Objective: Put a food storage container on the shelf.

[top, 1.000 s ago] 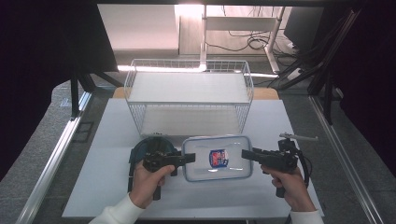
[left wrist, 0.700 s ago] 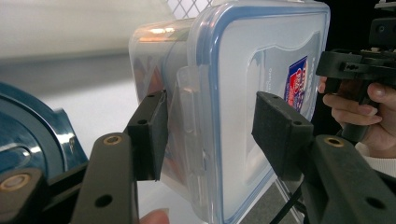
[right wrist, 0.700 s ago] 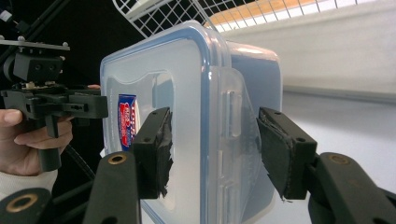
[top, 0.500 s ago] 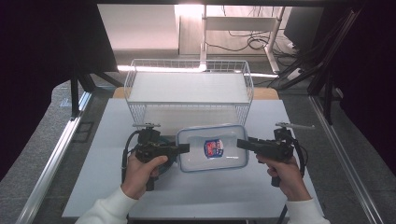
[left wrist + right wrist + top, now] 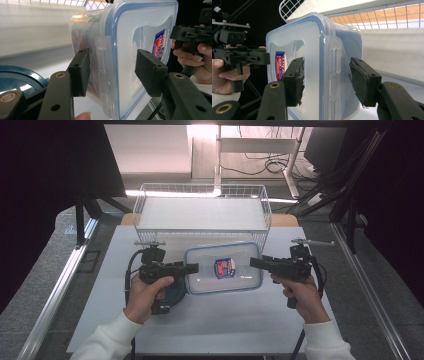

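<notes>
A clear plastic container (image 5: 223,268) with a blue-rimmed lid and a red-and-blue label hangs above the white table, held on edge between both grippers. My left gripper (image 5: 192,268) is shut on its left end, pads either side of the latch (image 5: 101,65). My right gripper (image 5: 255,262) is shut on the opposite end. In the left gripper view the container (image 5: 130,50) sits between the jaws of my left gripper (image 5: 112,67). The right gripper view shows the container (image 5: 312,50) clamped by my right gripper (image 5: 327,77), one pad on the lid, one on the body.
A white wire basket (image 5: 202,215) stands just behind the container at the table's far side. A dark blue round dish (image 5: 175,292) lies on the white tabletop (image 5: 225,320) under my left hand. Metal rails run along both table sides.
Both grippers have carried the container up and away from the person, toward the wire basket. The blue dish stayed on the table.
</notes>
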The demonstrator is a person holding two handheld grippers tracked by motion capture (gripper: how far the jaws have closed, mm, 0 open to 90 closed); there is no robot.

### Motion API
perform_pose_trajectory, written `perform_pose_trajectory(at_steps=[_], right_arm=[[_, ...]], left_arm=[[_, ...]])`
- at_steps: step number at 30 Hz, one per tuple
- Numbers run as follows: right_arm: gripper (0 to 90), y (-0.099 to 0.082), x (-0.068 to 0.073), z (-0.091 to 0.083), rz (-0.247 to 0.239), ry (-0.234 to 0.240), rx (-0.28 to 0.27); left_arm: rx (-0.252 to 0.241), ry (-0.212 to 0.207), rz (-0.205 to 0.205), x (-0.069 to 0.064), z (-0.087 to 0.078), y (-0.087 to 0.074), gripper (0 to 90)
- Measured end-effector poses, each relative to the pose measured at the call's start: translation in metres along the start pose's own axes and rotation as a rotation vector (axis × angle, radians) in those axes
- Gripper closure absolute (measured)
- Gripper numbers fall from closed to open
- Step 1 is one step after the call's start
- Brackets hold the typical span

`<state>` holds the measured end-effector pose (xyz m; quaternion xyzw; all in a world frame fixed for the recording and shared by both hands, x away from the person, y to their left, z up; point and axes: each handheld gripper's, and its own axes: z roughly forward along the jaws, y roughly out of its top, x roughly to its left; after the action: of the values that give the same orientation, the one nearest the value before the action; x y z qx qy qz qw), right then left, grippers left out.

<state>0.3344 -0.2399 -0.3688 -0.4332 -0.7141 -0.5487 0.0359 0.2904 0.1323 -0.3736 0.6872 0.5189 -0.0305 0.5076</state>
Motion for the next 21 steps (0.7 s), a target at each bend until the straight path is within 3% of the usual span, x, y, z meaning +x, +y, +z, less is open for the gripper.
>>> perform_pose_trajectory(at_steps=[21], right_arm=[[45.9, 0.038, 0.013, 0.012, -0.038, 0.01, -0.018]], left_arm=[[-0.042, 0.003, 0.017, 0.003, -0.019, 0.034, 46.8]])
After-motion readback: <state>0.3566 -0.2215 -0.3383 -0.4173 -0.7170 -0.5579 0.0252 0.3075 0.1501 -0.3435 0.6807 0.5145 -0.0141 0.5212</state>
